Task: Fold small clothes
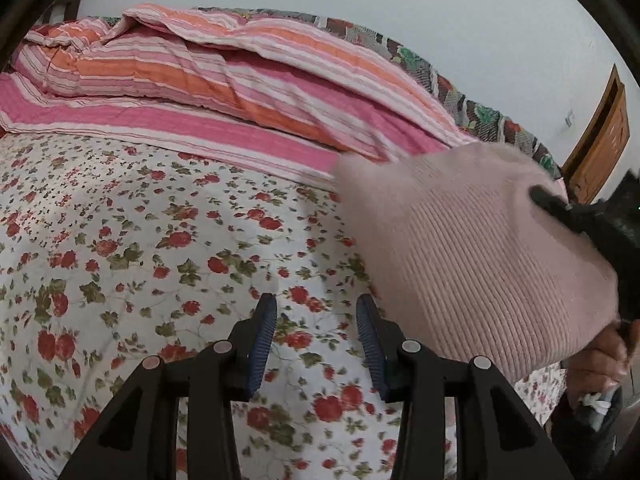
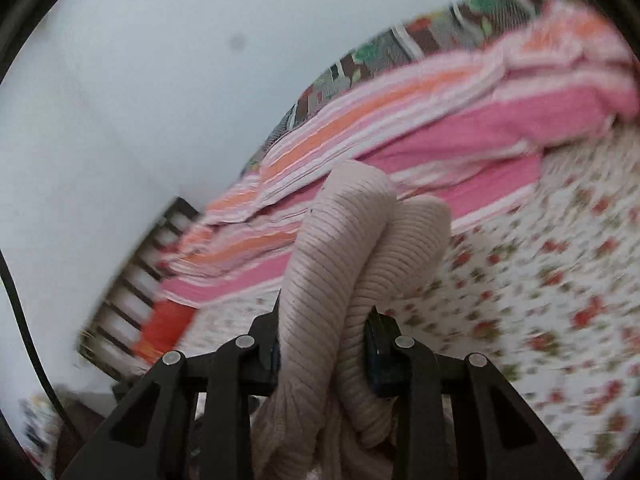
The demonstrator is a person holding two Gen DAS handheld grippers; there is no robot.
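Observation:
A pale pink ribbed knit garment (image 1: 472,256) hangs in the air at the right of the left wrist view, held up by my right gripper (image 1: 560,210) above the floral bed sheet (image 1: 160,264). In the right wrist view the same garment (image 2: 340,272) is bunched between the jaws of my right gripper (image 2: 324,332), which is shut on it. My left gripper (image 1: 316,308) is open and empty, low over the sheet, just left of the hanging garment.
A pink and orange striped quilt (image 1: 224,80) lies bunched along the far side of the bed, with a patterned blanket (image 1: 480,108) behind it. A slatted dark headboard (image 2: 132,280) stands by the white wall. A wooden door (image 1: 600,136) is at far right.

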